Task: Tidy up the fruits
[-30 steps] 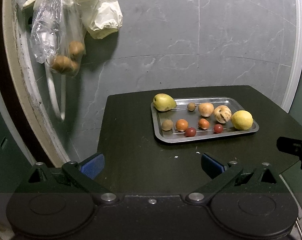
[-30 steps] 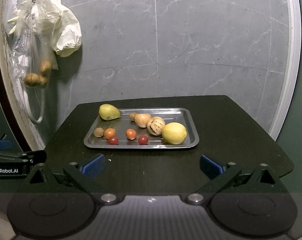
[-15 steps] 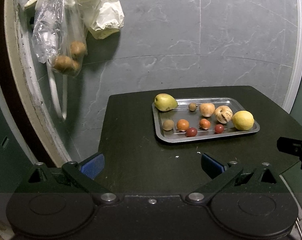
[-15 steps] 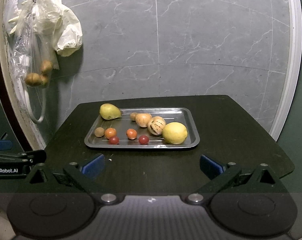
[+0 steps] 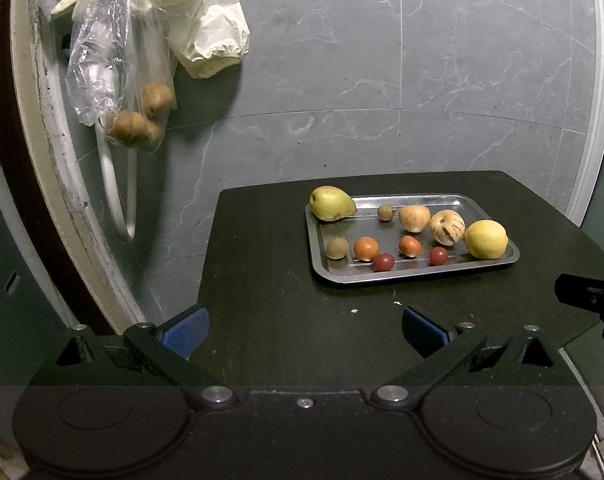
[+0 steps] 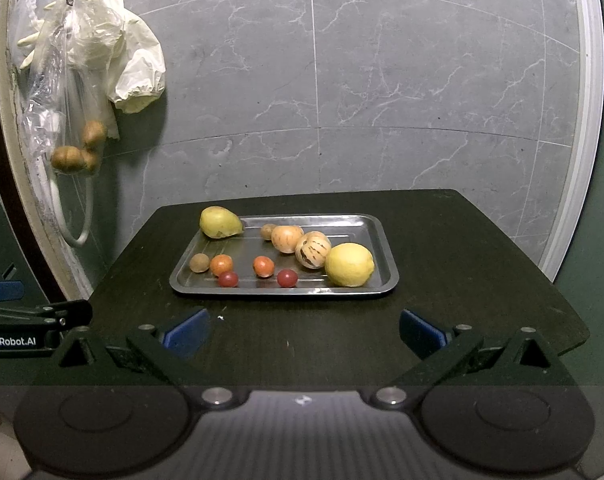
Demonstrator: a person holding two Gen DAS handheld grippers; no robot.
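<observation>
A steel tray (image 5: 490,205) (image 6: 376,229) lies on a dark table (image 5: 261,280) (image 6: 462,260) and carries several fruits. A green pear (image 5: 331,203) (image 6: 219,222) rests on its far left corner, a lemon (image 5: 485,239) (image 6: 348,264) at its right. Between them are two striped pale fruits (image 5: 446,227) (image 6: 312,249), small orange fruits (image 5: 366,248) (image 6: 263,266), red cherry tomatoes (image 5: 383,261) (image 6: 287,278) and small brown fruits (image 5: 337,248) (image 6: 199,262). My left gripper (image 5: 304,326) and my right gripper (image 6: 304,326) both hover open and empty over the table's near edge, short of the tray.
A clear plastic bag (image 5: 113,60) (image 6: 49,92) with brown fruits and pale gloves (image 5: 209,40) (image 6: 133,64) hangs on the grey tiled wall at the left. The right gripper's side (image 5: 590,300) shows at the left wrist view's right edge.
Both views have shifted only slightly; the tray sits a touch further right in each. Nothing was taken hold of or let go.
</observation>
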